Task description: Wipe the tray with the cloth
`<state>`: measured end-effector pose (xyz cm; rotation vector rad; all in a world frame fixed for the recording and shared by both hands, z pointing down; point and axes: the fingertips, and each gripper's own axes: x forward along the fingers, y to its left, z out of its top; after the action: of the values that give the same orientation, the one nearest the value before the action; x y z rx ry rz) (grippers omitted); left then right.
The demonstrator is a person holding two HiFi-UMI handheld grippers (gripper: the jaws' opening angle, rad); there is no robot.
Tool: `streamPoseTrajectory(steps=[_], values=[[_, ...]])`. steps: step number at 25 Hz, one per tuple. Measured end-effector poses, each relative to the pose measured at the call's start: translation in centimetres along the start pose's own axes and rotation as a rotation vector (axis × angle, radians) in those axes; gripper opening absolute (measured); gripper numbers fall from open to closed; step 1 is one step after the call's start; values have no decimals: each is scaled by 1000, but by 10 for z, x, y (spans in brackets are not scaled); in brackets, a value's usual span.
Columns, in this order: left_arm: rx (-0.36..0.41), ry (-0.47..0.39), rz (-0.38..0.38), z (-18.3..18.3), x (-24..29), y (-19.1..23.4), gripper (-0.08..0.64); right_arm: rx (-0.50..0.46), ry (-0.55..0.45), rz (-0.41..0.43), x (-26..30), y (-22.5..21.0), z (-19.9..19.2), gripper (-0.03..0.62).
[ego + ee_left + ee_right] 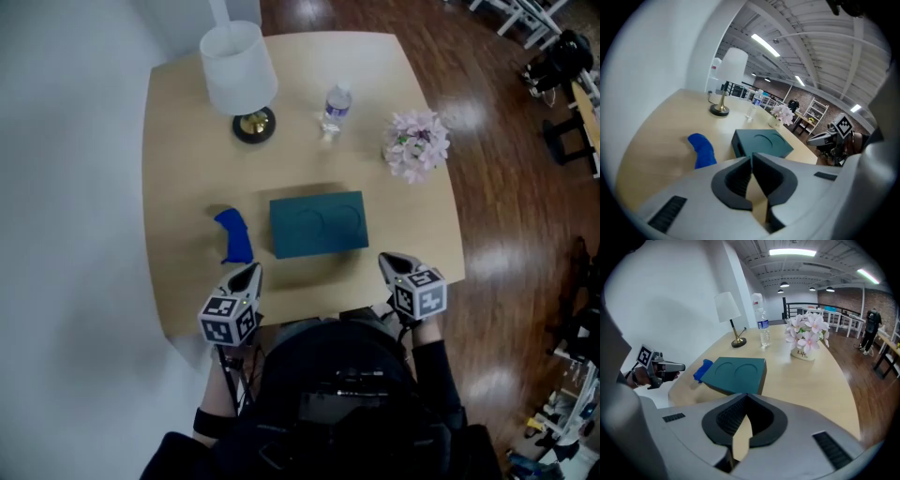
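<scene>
Light wood tabletop [187,169] on dark wood floor [506,216]. At near edge, L claw [251,274] and R claw [394,260] are held over the rim, both w/ jaws closed tip to tip, nothing gripped. Teal tray [319,223] is seen mid-tabletop. Blue cloth [234,234] is crumpled near its left side, not touching. Far end: lamp [239,70], water bottle [335,108], flowers [416,143].

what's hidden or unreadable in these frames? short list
- Cloth: right gripper view, partly hidden behind the tray.
- Bottle label: head view, too small to read.
- Table near edge: head view, middle covered by the person's body.
- Lamp stem: head view, hidden under its shade.
</scene>
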<state>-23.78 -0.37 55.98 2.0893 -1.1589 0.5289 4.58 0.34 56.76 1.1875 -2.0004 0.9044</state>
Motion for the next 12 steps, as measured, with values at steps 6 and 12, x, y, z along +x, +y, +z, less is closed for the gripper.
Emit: streamPoseTrajectory(steps=[6, 12], values=[[72, 74, -138, -35, 32, -67, 3, -54, 52, 91, 0, 30, -39, 6], [150, 80, -121, -51, 31, -103, 3, -127, 31, 132, -7, 39, -53, 2]])
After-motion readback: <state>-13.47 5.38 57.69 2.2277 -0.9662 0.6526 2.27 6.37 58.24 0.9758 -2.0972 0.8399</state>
